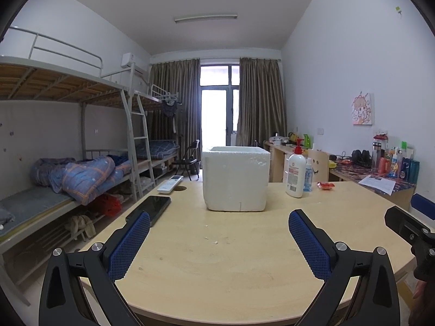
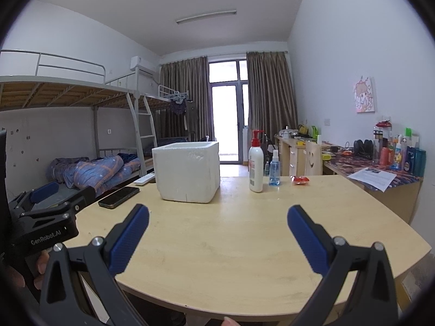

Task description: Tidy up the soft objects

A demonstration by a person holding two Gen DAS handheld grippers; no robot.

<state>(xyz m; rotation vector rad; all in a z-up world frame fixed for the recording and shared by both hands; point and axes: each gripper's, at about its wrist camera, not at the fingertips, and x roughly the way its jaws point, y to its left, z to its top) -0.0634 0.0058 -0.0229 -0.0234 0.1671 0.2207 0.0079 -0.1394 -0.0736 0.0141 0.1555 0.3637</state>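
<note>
At the far left, beyond the counter point(image 1: 244, 258), a bunk bed point(image 1: 68, 87) runs along the wall with a blue checked quilt point(image 1: 87, 176) bundled on its lower mattress; this is the only soft thing clearly visible, and it lies well apart from both tools. On the counter's left edge a dark phone point(image 1: 151, 209) lies flat, and just behind it a white remote point(image 1: 170, 184) rests beside a round hole in the top. The left tool point(image 1: 218, 240) hovers low over the near part of the counter, its two blue-padded fingers point(image 1: 127, 247) spread wide with nothing between them. Straight ahead of it, near the middle of the counter, a white foam box point(image 1: 236, 179) stands upright and open at the top; what it holds cannot be seen. Right of the box a white pump bottle point(image 1: 295, 175) with a red top stands just beside a small clear spray bottle point(image 1: 308, 175), and a little further right a small red wrapper point(image 1: 325, 186) lies flat. The right tool point(image 2: 218, 237) also hovers over the near edge, its blue pads point(image 2: 307, 241) wide apart and empty; in the left wrist view only part of it shows at the right border. Behind, along the right wall, a desk point(image 2: 380, 179) carries bottles, headphones and a printed sheet.
</note>
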